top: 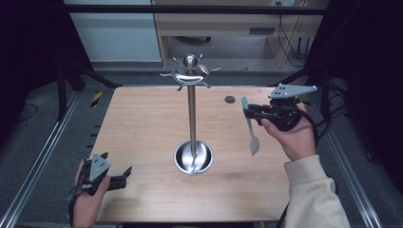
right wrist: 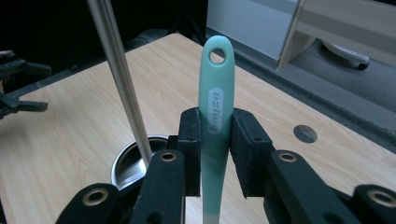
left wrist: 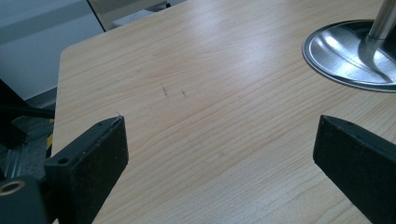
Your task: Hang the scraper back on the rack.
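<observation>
Right tool (top: 248,112) pinches a mint spatula (top: 250,128) by its handle; left tool (top: 124,175) rests spread on the wooden surface (top: 142,123).

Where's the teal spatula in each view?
High view: the teal spatula is right of centre, clamped in the right tool, blade hanging down over the table.
Left gripper view: not in it.
Right gripper view: centre, handle upright between the jaws, hanging hole at the top.
Shared landmark: the steel stand, whose round base shows at centre in the high view, top right in the left gripper view, lower left in the right gripper view.
</observation>
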Demonstrator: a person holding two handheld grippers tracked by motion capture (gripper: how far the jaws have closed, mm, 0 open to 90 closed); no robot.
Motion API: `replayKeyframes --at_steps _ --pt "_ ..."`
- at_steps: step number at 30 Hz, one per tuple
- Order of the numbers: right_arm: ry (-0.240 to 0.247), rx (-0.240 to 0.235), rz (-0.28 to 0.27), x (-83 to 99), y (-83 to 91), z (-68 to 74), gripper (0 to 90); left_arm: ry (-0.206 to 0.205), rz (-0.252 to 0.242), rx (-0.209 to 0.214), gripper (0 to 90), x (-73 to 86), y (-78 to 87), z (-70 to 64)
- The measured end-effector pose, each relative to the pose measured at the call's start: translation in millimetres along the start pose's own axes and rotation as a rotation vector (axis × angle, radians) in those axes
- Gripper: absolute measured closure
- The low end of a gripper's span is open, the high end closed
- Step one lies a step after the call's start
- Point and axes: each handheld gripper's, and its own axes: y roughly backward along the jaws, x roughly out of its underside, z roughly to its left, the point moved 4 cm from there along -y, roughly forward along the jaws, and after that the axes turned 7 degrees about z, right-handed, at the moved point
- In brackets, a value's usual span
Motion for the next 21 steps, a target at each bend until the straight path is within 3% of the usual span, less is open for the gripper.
replayKeyframes --at_steps 21 --pt "-0.008 -0.009 -0.061 -15.6 9.7 7.5 74.5 -0.007 0.000 -0.003 3.0 -0.6 0.1 -0.9"
